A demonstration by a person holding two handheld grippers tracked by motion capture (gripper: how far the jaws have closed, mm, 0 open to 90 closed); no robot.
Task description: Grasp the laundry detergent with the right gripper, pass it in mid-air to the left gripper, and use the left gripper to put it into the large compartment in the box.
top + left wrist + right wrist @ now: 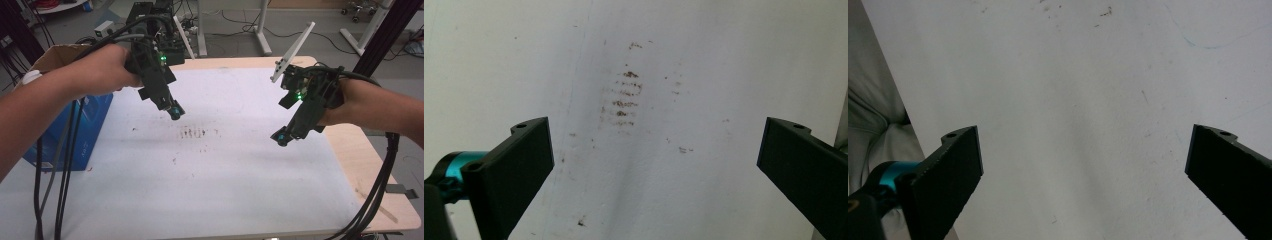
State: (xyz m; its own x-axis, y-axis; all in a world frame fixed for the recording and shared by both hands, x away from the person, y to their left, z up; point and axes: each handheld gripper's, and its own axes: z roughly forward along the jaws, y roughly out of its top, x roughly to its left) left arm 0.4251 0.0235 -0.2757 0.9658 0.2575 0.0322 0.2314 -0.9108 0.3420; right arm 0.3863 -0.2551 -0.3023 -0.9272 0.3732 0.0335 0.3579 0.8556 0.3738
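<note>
A white sheet (pixel 210 170) covers most of the wooden table, with a patch of brown smudges (pixel 197 132) near its middle. My left gripper (pixel 172 110) hangs above the sheet's far left part, held by a hand. In the left gripper view its two black jaws stand wide apart with nothing between them, and the smudges (pixel 624 95) lie ahead. My right gripper (pixel 282 136) hovers over the sheet's right side and tilts down to the left. Its jaws are also wide apart in the right gripper view, over bare white sheet (pixel 1083 115).
A blue cardboard box (pixel 70 130) with an open flap stands at the table's left edge. Black cables (pixel 65 165) trail down from both grippers. Bare wood (pixel 370 190) shows along the table's right edge. Table legs and cords lie on the floor beyond.
</note>
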